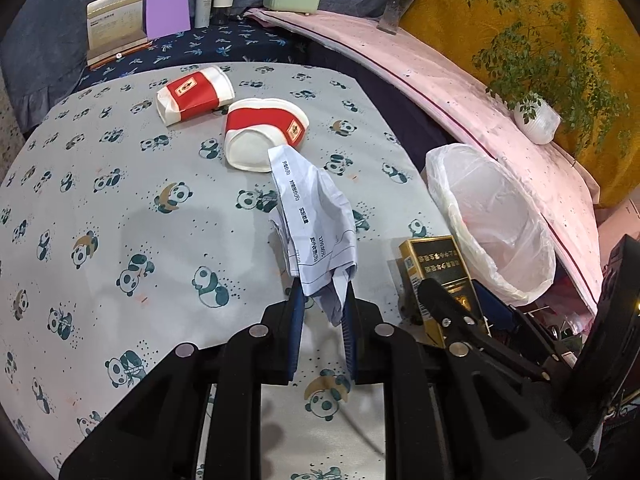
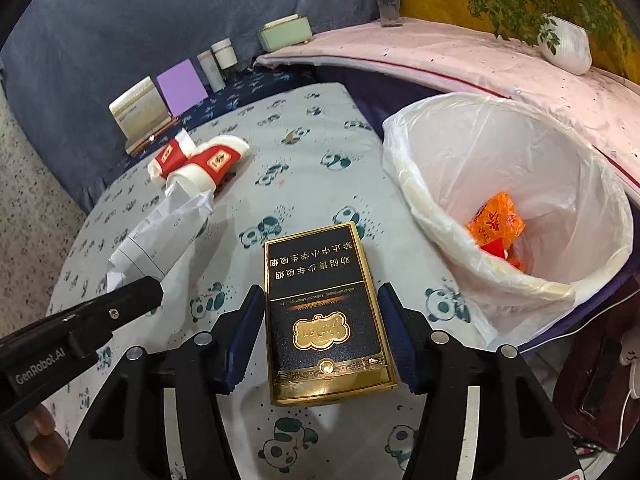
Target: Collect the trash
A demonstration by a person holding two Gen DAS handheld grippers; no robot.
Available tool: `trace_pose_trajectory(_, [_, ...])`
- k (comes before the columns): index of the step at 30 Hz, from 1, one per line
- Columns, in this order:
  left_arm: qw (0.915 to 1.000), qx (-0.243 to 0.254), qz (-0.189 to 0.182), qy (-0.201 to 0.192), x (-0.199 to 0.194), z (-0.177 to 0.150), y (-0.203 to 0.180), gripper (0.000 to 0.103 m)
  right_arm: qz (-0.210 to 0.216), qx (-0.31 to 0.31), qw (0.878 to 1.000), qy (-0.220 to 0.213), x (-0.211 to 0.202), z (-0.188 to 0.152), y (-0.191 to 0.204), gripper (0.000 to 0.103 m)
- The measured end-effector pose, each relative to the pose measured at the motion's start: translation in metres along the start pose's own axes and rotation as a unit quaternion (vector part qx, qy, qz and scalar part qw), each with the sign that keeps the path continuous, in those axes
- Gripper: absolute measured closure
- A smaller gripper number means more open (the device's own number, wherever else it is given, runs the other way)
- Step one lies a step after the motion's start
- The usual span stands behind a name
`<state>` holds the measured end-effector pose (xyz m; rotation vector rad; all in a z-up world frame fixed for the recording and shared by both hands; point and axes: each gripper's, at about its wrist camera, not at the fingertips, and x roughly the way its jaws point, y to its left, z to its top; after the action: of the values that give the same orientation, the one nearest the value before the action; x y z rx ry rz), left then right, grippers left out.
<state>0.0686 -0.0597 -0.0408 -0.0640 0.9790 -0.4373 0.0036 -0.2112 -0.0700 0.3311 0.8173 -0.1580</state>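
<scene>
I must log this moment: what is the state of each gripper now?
Left gripper: closed on the crumpled paper.
Right gripper: around the black-and-gold box; a firm grip cannot be told.

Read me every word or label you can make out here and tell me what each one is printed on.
"GenRobot.AI": left gripper's black arm.
"劝阻青少年吸烟" and "禁止中小学生吸烟", upside down: black and gold cigarette box.
"IMPRESSION": same box; smaller line beside it too small.
Crumpled paper: print blurred.
Red and white paper cups: emblems unreadable.
</scene>
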Motion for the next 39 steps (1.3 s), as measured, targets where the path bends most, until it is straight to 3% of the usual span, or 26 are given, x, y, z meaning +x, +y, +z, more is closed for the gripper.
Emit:
trace_pose_trajectory(14, [0.9975, 0.057, -0.041, -0.009, 0.004, 0.019, -0.069, 0.086, -0.023, 0.044, 0.997, -0.065, -0.044, 0.028, -0.046, 0.046])
trace_pose_trajectory(29, [0.9836, 0.14, -0.113, 0.013, 0.046, 0.038, -0.167, 0.085, -0.078, 0.113, 0.986, -0.099, -0.067, 0.035, -0.133, 0.046])
trace_pose_trajectory(31, [0.9825, 0.142, -0.119, 0.016, 0.051, 0.039, -0.171, 0.08, -0.083, 0.119, 0.984, -0.101, -0.069, 0.035, -0.139, 0.046])
trace_pose_trajectory(33, [0.9837, 0.136, -0.117, 0.018, 0.056, 0.04, -0.174, 0.063, -0.087, 0.124, 0.983, -0.103, -0.07, 0.036, -0.146, 0.046])
trace_pose_trajectory(35, [0.985, 0.129, -0.113, 0.016, 0.058, 0.041, -0.174, 0.057, -0.088, 0.125, 0.983, -0.106, -0.071, 0.037, -0.15, 0.046])
trace_pose_trajectory(39, [0.9867, 0.125, -0.103, 0.015, 0.06, 0.041, -0.167, 0.056, -0.087, 0.123, 0.983, -0.108, -0.07, 0.041, -0.153, 0.046])
